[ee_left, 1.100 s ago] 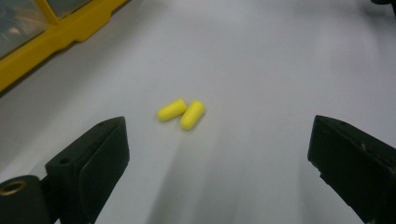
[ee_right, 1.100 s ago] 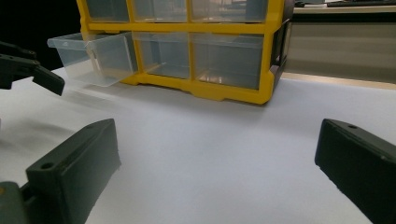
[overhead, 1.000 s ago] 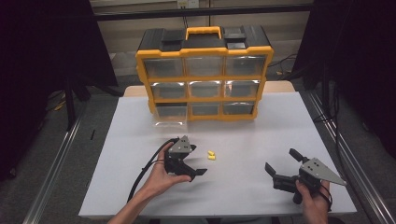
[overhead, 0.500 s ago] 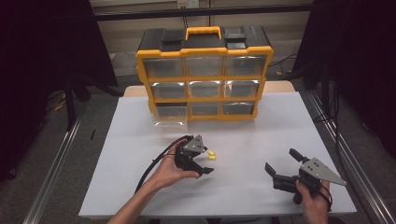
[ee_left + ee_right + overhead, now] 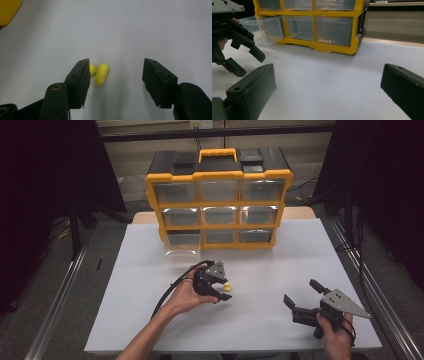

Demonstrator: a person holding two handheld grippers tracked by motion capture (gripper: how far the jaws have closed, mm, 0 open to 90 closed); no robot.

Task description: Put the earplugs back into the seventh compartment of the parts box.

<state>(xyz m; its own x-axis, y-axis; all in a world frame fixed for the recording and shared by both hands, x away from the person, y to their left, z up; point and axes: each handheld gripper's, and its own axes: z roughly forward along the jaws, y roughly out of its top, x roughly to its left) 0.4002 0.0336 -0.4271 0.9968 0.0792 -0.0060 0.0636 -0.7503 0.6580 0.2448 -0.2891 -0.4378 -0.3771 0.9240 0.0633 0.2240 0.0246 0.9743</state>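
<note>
The left gripper (image 5: 113,75) has its jaws half spread and has just been drawing them in, with the larger yellow earplug (image 5: 101,74) lying on the sheet between them, untouched by either pad; it sits close to the left-hand jaw as that gripper's own view has it, with open space on the far side; a second, smaller yellow piece (image 5: 92,69) peeks out just behind it, half hidden by that same jaw, and whether the two touch I cannot tell. From the high view the left gripper (image 5: 220,287) hovers over the yellow bits (image 5: 226,285) on the white table (image 5: 280,260), in front of the yellow drawer cabinet (image 5: 218,200) and a little out from its pulled-open clear drawer (image 5: 182,245); the right gripper (image 5: 302,300) rests with jaws wide apart and nothing in them, near the front edge of the table and well to the right of the earplug. To my eye this is the pick-up step, the pinch not yet made; the next move calls for centring the jaws on the one plug, so the near jaw does not nudge the smaller piece, then pressing shut gently on the soft foam, lifting, and carrying it back to the open drawer at the cabinet's bottom left.
</note>
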